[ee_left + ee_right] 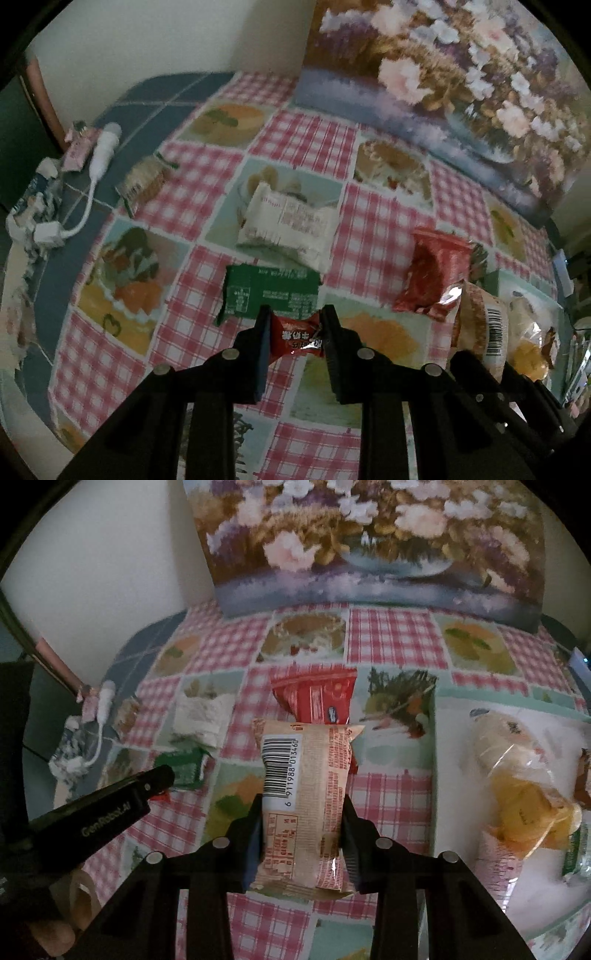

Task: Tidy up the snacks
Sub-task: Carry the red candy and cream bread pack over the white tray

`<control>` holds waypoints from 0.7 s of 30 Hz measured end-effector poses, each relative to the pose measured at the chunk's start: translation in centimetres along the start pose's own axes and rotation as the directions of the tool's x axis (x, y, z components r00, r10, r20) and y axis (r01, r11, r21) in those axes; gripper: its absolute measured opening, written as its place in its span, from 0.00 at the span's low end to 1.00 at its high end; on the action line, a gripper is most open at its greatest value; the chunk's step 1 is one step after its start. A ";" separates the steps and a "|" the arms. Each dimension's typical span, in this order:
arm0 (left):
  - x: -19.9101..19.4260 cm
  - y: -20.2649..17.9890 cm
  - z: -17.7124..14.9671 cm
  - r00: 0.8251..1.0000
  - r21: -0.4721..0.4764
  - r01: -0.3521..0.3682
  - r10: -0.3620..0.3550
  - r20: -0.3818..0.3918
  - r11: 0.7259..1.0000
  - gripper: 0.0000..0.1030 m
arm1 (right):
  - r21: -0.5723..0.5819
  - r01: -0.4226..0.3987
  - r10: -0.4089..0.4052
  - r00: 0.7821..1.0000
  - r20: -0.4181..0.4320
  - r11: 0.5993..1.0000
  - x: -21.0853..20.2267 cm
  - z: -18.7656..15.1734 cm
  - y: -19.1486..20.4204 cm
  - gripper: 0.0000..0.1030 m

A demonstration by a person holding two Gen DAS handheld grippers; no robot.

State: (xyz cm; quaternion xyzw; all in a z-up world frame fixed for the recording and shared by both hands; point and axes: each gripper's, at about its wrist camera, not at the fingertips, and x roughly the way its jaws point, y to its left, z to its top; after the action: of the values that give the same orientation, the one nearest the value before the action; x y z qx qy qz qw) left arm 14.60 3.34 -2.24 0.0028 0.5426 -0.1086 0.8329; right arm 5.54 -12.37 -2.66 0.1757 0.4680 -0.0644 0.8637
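Right, both grippers are busy. The left gripper has its fingers pinched narrow on a small red candy, one finger at each twisted end, held just above the checked tablecloth. The right gripper is clamped on a tall beige snack pack w/ a barcode on its upper left, pack upright between the fingers, top end pointing far.

On the cloth, just beyond the candy, lies a green packet, flat. Farther off sits a white wrapped snack, and to its right a red foil bag, crumpled, partly behind the beige pack in the right wrist view. Far left, near the cloth's edge, there's a small brownish snack.

At the right side is a white tray w/ a light green rim. Inside it lies a clear bag w/ yellow pieces; other bits at the tray's right edge are too cut off to name.

Off the cloth at the left, on the blue part of the table, a white cable w/ adapter lies beside a pink wrapper and some torn blue-white wrapping.

A flower painting stands along the far edge, against the wall. The whole scene is dim and a bit blurry.
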 end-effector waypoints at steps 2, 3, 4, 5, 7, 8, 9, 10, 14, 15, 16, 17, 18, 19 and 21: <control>-0.8 -0.2 0.1 1.000 0.006 0.002 -0.002 0.019 1.000 0.27 | 0.011 0.004 -0.004 1.000 0.016 1.000 -0.9 0.2 -0.3 0.38; -1.0 -0.6 0.2 1.000 0.010 0.004 -0.004 0.028 1.000 0.27 | 0.016 0.008 -0.008 1.000 0.026 1.000 -1.3 0.3 -0.5 0.38; -1.4 -0.8 0.2 0.999 0.015 0.005 -0.006 0.038 1.000 0.27 | 0.022 0.013 -0.014 0.999 0.037 1.000 -1.8 0.4 -0.7 0.38; -1.8 -1.0 0.2 0.999 0.020 0.007 -0.008 0.046 1.000 0.27 | 0.029 0.019 -0.020 0.999 0.048 0.999 -2.2 0.5 -1.0 0.38; -2.3 -1.7 0.2 0.998 0.030 0.009 -0.011 0.061 1.000 0.27 | 0.037 0.026 -0.029 0.997 0.065 0.999 -2.8 0.8 -1.5 0.38; -2.7 -2.0 0.1 0.998 0.038 0.009 -0.012 0.069 0.999 0.27 | 0.043 0.032 -0.035 0.997 0.074 0.999 -3.2 0.8 -1.9 0.38; -2.9 -2.3 0.1 0.997 0.043 0.010 -0.013 0.074 0.999 0.27 | 0.051 0.036 -0.040 0.996 0.082 0.998 -3.5 0.9 -2.3 0.38; -3.3 -2.8 0.1 0.996 0.052 0.012 -0.017 0.083 0.999 0.27 | 0.059 0.039 -0.044 0.995 0.089 0.998 -3.9 1.0 -2.6 0.38; -4.5 -4.6 -0.2 0.994 0.086 0.019 -0.028 0.107 0.996 0.27 | 0.099 0.051 -0.062 0.991 0.116 0.994 -5.3 1.3 -4.4 0.38; -4.7 -5.1 -0.3 0.993 0.094 0.022 -0.032 0.112 0.995 0.27 | 0.110 0.055 -0.069 0.990 0.123 0.992 -5.7 1.4 -4.9 0.38; -5.0 -5.5 -0.3 0.992 0.102 0.024 -0.036 0.118 0.995 0.27 | 0.123 0.060 -0.076 0.988 0.131 0.991 -6.1 1.5 -5.5 0.38; -5.2 -6.1 -0.4 0.992 0.111 0.027 -0.041 0.123 0.993 0.27 | 0.132 0.063 -0.081 0.987 0.136 0.989 -6.4 1.5 -5.9 0.38; -5.5 -6.6 -0.5 0.991 0.121 0.029 -0.045 0.129 0.992 0.27 | 0.147 0.066 -0.087 0.986 0.141 0.987 -6.8 1.5 -6.6 0.38; -5.8 -7.1 -0.6 0.990 0.129 0.030 -0.048 0.134 0.991 0.27 | 0.161 0.069 -0.092 0.985 0.146 0.985 -7.2 1.6 -7.2 0.38; -6.3 -8.3 -0.7 0.988 0.146 0.032 -0.053 0.144 0.989 0.27 | 0.188 0.073 -0.103 0.982 0.155 0.979 -7.8 1.7 -8.5 0.38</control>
State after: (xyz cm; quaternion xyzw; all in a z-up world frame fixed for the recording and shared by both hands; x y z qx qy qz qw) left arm 9.97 -3.53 4.14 0.0431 0.4702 -0.1650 0.8659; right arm 0.19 -21.28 2.65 0.2267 0.3947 -0.1594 0.8760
